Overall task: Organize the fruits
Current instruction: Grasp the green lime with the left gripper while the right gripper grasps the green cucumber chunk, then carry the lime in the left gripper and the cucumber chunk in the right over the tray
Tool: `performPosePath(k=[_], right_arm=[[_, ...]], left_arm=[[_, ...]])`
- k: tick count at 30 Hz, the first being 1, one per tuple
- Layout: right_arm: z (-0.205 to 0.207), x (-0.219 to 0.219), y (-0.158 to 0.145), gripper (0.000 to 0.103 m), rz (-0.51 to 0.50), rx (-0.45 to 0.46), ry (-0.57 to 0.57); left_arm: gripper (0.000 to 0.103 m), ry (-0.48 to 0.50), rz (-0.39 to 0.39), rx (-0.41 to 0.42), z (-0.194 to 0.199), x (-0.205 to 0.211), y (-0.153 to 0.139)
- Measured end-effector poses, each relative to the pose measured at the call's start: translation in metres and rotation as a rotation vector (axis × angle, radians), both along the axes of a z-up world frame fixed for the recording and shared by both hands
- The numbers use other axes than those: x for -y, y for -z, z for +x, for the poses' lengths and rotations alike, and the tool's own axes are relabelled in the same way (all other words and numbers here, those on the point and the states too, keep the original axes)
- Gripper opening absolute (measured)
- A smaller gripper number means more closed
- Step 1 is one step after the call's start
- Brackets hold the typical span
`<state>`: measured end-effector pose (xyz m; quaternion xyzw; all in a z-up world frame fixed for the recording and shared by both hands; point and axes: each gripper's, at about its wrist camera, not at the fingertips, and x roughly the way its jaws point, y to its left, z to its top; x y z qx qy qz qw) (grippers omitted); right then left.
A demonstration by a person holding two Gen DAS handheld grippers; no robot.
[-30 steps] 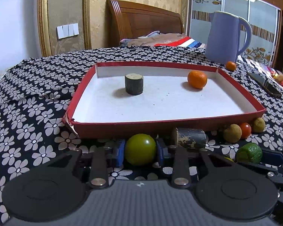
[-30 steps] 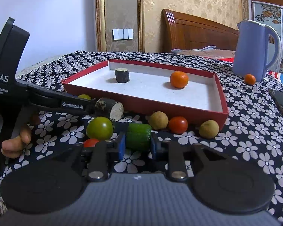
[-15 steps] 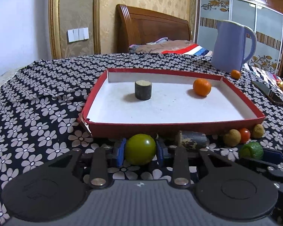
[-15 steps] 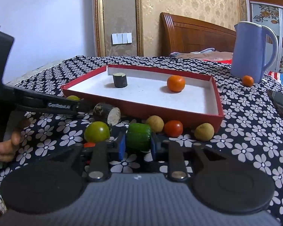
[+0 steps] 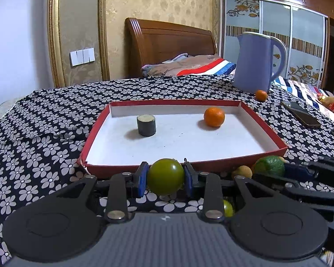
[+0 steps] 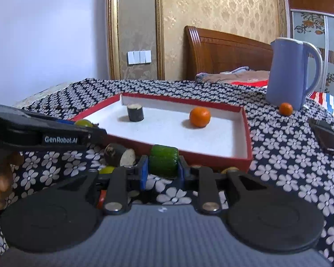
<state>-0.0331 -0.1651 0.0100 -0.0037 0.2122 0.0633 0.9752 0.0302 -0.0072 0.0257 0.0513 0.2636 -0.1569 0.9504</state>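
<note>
My left gripper (image 5: 165, 176) is shut on a round green tomato (image 5: 165, 176), lifted just before the near rim of the red tray (image 5: 265, 120). My right gripper (image 6: 163, 166) is shut on a green cucumber chunk (image 6: 163, 160), also raised near the tray's (image 6: 245, 120) front edge. Inside the tray stand a dark cylinder piece (image 5: 146, 125) and an orange (image 5: 214, 116). In the right wrist view the left gripper's arm (image 6: 55, 134) reaches in from the left, with a hand (image 6: 0, 187) below it. A dark cut piece (image 6: 119, 154) lies on the cloth.
A blue jug (image 5: 256, 62) stands behind the tray with a small orange (image 5: 261, 95) at its foot. A phone (image 5: 300, 114) lies at the right. Small fruits (image 5: 241, 171) sit on the flowered cloth before the tray. A bed headboard (image 5: 167, 44) is behind.
Both grippers have risen with their fruits off the cloth. The left one has moved up and back, so the tray looks lower and farther. The loose fruits now sit under the grippers.
</note>
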Motion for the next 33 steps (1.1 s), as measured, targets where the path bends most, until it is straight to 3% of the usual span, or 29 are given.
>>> performPosePath(k=[13,33], right_arm=[[0.018,0.014,-0.022,0.025,0.014,0.032,0.022],[0.029,0.016,-0.018,0.025,0.020,0.015,0.029]], left_arm=[[0.032,-0.014,0.028,0.018,0.012,0.007,-0.012],[0.032,-0.008,0.036,-0.006,0.020,0.011,-0.009]])
